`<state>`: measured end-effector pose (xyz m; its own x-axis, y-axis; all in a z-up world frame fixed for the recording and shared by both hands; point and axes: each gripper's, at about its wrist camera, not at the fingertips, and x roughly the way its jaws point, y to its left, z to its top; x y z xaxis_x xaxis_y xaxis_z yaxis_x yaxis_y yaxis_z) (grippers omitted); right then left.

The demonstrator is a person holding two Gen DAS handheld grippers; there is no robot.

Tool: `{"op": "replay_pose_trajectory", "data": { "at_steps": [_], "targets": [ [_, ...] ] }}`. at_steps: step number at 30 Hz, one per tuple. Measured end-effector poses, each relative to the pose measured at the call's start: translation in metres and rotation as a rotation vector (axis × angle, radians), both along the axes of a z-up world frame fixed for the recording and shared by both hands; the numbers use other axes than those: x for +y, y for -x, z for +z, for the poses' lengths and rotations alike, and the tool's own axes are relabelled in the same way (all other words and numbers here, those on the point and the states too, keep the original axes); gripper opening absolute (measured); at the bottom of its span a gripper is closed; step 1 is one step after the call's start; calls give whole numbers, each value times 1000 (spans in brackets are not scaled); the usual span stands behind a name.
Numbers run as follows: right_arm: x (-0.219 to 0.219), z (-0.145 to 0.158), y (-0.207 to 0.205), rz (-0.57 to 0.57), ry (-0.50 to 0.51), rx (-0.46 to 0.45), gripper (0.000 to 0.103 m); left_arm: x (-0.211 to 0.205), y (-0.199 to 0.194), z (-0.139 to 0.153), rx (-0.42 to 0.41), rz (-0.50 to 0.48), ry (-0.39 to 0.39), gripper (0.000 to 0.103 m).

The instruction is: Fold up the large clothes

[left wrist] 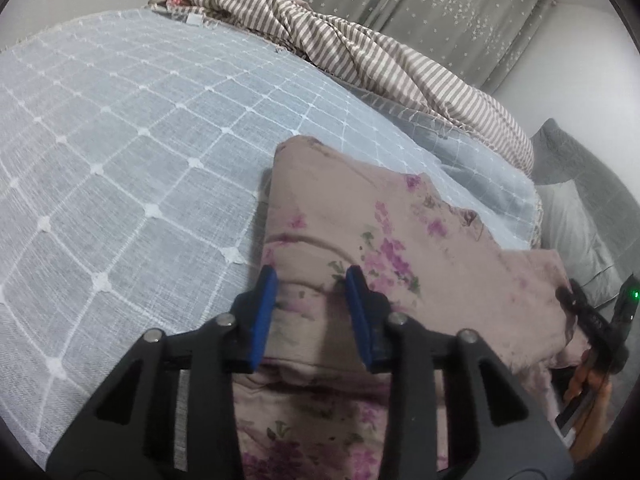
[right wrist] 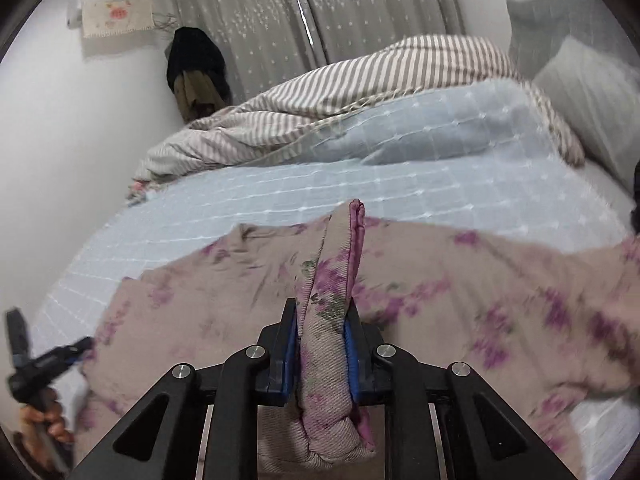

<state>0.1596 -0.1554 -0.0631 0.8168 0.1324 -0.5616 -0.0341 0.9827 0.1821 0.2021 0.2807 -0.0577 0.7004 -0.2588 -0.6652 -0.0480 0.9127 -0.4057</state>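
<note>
A: Garment? 
B: Pink floral garment (right wrist: 460, 300), spread on blue grid bedspread (left wrist: 120, 140), near edge.
A: Right gripper (right wrist: 322, 322)?
B: Clamped on bunched fold of it, fold sticks up.
A: Left gripper (left wrist: 312, 280)?
B: Narrow gap over fabric; grip, can't tell. Striped duvet (left wrist: 360, 52) behind, grey curtain (right wrist: 260, 20) beyond.

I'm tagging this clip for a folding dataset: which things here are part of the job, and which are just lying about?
In the job:
- floral garment, on the blue bedspread
- right gripper, clamping a fold of it
- left gripper, fingers astride it

Lying about:
- striped duvet
- grey pillow
- curtains
- clothes hanging in corner
</note>
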Motion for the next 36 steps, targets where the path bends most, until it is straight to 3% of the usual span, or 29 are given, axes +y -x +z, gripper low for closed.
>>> {"op": "replay_pose_trajectory", "data": {
  "at_steps": [5,7,8,12,15,17,19,26,31,33,36],
  "targets": [
    [3,-52,-30,-84,127,208,33,-16,13,18,-83,15,-141,38],
    [3,-66,-27,-93,160,220,44,-23,15,20,-98,-24,-153,38],
    [2,-65,-23,-101,162,202,53,-29,14,18,-87,-56,-165,38],
    [-10,-71,-15,-126,176,210,64,-48,-2,-13,76,-110,-278,38],
    [-27,-69,-9,-152,132,234,70,-52,-1,-11,68,-110,-306,39],
    [-36,-60,-2,-177,122,227,73,-50,2,-2,52,-107,-288,51],
    [-41,-50,11,-186,126,208,73,-48,7,4,38,-113,-232,76],
    [-90,-11,53,-257,47,151,77,-59,29,24,-8,-115,-203,86],
    [-162,18,83,-401,-32,119,78,-67,44,33,-47,-131,-193,93],
    [-187,26,98,-463,-56,109,78,-71,46,34,-44,-161,-184,100],
    [-226,37,123,-557,-85,95,78,-76,47,33,-30,-187,-161,102]
  ]
}}
